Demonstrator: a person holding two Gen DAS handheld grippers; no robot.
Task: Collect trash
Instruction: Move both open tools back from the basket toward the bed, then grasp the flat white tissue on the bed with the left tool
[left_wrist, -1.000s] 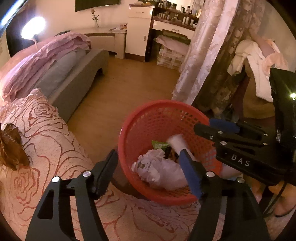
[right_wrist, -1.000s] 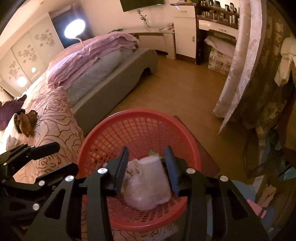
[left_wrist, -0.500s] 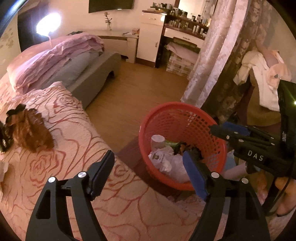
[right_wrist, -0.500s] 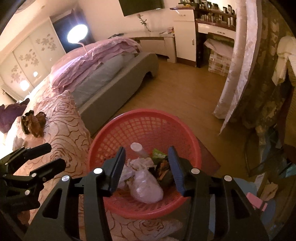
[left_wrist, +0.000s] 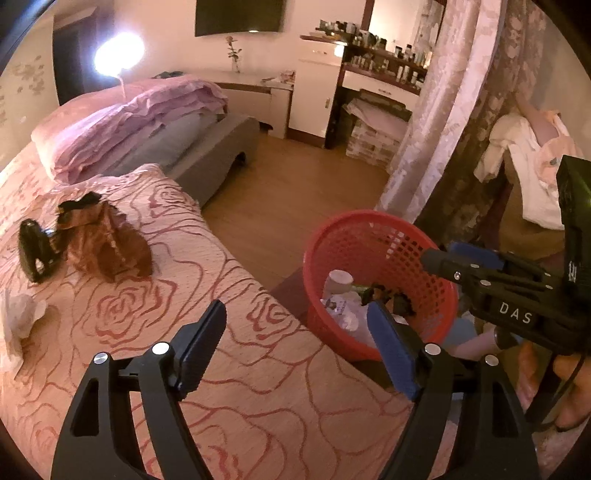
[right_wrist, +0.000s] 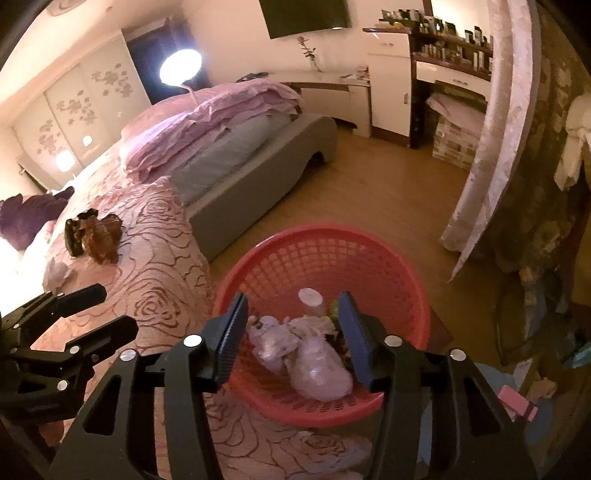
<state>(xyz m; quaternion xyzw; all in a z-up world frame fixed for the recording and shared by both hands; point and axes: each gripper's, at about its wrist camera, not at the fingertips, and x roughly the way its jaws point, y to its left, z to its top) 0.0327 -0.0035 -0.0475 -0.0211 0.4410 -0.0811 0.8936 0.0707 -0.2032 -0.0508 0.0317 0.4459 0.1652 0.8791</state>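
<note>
A red mesh basket (left_wrist: 373, 236) (right_wrist: 325, 251) stands by the bed's edge and holds crumpled plastic (right_wrist: 317, 365), a white cup (right_wrist: 309, 298) and other scraps. My right gripper (right_wrist: 293, 330) is open and empty above the basket; it also shows in the left wrist view (left_wrist: 461, 258). My left gripper (left_wrist: 295, 345) is open and empty over the rose-patterned bedspread (left_wrist: 155, 295). A crumpled white tissue (left_wrist: 18, 317) (right_wrist: 55, 273) lies on the bed at the left. A brown crumpled wrapper (left_wrist: 107, 240) (right_wrist: 99, 236) lies beside a black object (left_wrist: 35, 247).
A grey bench with pink folded bedding (left_wrist: 147, 122) stands beyond the bed. A wooden floor (left_wrist: 295, 192) lies between the bed and a white dresser (left_wrist: 317, 96). Curtains (left_wrist: 443, 110) and hanging clothes (left_wrist: 528, 166) are at the right.
My right gripper let the plastic-wrapped cup fall into the basket and rose, open. My left gripper pulled back and swung left, bringing the bed's trash into view.
</note>
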